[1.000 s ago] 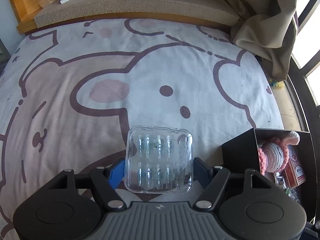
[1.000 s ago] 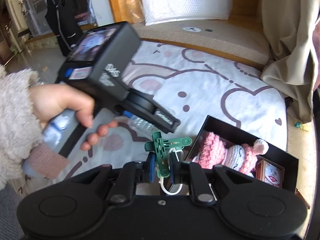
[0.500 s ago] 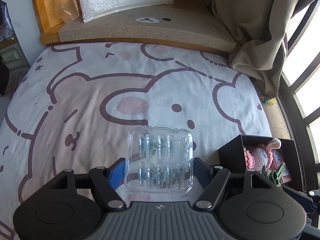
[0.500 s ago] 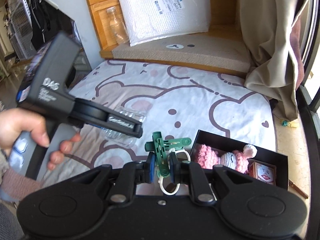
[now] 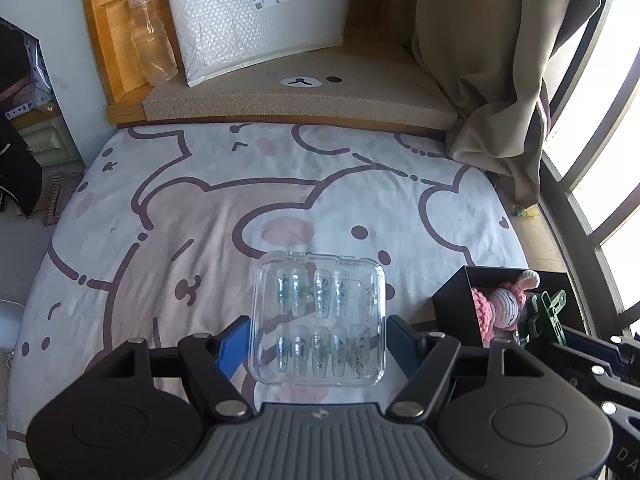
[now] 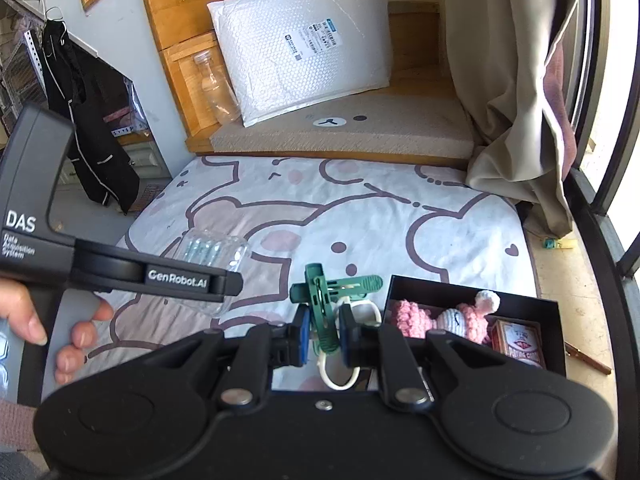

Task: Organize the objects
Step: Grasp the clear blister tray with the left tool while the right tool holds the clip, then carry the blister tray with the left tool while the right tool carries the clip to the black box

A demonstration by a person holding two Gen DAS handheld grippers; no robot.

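Observation:
My left gripper (image 5: 318, 346) is shut on a clear plastic case of press-on nails (image 5: 320, 320), held flat above the bear-print bedsheet (image 5: 192, 216). In the right wrist view the same clear case (image 6: 212, 252) shows past the left gripper's black body (image 6: 120, 268), which a hand holds. My right gripper (image 6: 323, 330) is shut on a green clothes peg (image 6: 326, 292) with a white loop hanging under it. The peg (image 5: 546, 312) hovers near the left edge of an open black box (image 6: 472, 288). The box holds a pink crochet doll (image 6: 452, 318) and a red card pack (image 6: 518, 340).
A bubble-wrap mailer (image 6: 304, 48) and a clear bottle (image 5: 152, 40) stand at the back on a beige cushion ledge (image 5: 304, 96). A beige curtain (image 5: 492, 64) hangs at the right by the window frame. Dark clothes (image 6: 84, 120) hang at the left.
Both grippers have risen with their loads, so more of the bed and the back ledge shows. The left gripper with the nail case has lifted further from the sheet. Neither grip changed.

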